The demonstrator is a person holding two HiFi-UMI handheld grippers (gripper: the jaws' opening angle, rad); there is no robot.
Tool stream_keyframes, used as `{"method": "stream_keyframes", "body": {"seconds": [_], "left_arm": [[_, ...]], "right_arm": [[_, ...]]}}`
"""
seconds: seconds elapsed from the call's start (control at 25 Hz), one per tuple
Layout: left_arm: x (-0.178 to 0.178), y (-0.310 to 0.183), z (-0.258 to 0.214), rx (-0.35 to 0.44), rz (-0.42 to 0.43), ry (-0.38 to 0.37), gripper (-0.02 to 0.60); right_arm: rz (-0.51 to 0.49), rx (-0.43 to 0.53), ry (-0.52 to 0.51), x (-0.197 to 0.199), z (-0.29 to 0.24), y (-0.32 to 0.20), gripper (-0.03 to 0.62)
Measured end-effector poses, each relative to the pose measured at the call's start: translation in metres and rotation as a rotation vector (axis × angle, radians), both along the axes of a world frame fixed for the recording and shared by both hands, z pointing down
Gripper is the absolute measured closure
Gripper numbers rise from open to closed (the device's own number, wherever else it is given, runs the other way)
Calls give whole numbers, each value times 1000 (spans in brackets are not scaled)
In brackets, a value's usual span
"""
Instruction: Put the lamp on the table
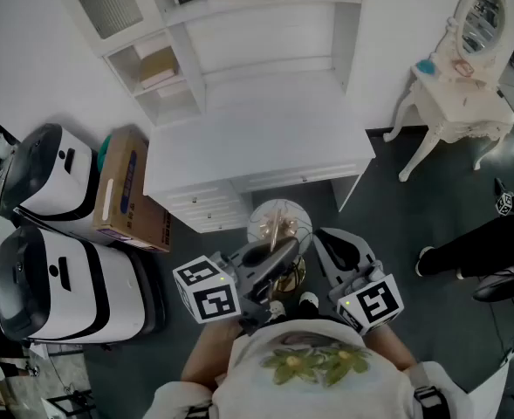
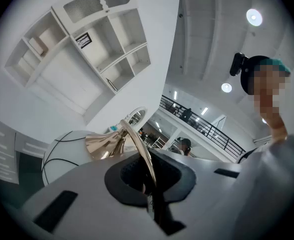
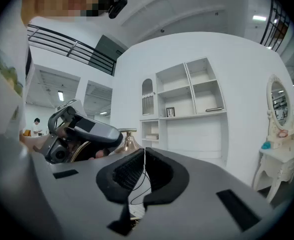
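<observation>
**A:** Is the lamp [image 1: 278, 221] on the big white worktop [image 1: 257, 147] yet?

**B:** No, it looks like the carrying part. The lamp hangs in the air, just out past the middle of the worktop's front edge. I think the next move is to lift it over that edge and set it down softly on the flat, smooth top.

**A:** What is the lamp like?

**B:** It has a round white ball [image 2: 62, 151], maybe glass, with thin black lines on it. Then comes a shiny gold arm [image 2: 138, 144], bent like a hook. The left gripper [image 2: 149, 176] has its fingers squeezed on that arm. The right gripper [image 3: 143, 171] has its fingers pinched nearly together on what looks like a thin cord [image 3: 135, 186]
</observation>
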State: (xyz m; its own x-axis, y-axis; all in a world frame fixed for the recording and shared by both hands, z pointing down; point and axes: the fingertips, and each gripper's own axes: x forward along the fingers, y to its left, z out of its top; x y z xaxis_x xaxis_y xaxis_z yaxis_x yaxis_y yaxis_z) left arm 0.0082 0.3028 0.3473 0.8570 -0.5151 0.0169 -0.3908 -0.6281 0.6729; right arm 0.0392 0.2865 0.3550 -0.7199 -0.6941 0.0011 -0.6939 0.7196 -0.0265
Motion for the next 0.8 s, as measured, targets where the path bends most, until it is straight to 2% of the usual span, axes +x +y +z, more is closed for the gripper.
{"method": "stream_keyframes", "body": {"seconds": [0.48, 0.68, 0.8], "left_arm": [[22, -2, -3, -4, -10, 17, 555], [43, -10, -6, 1, -42, 19, 554], [40, -14, -11, 16, -66, 35, 554]], "right_arm": [[-29, -10, -27, 22, 6, -3, 559], [-72, -8, -19, 45, 10, -9, 559], [-86, 2, -23, 46, 11, -10, 559]]}}
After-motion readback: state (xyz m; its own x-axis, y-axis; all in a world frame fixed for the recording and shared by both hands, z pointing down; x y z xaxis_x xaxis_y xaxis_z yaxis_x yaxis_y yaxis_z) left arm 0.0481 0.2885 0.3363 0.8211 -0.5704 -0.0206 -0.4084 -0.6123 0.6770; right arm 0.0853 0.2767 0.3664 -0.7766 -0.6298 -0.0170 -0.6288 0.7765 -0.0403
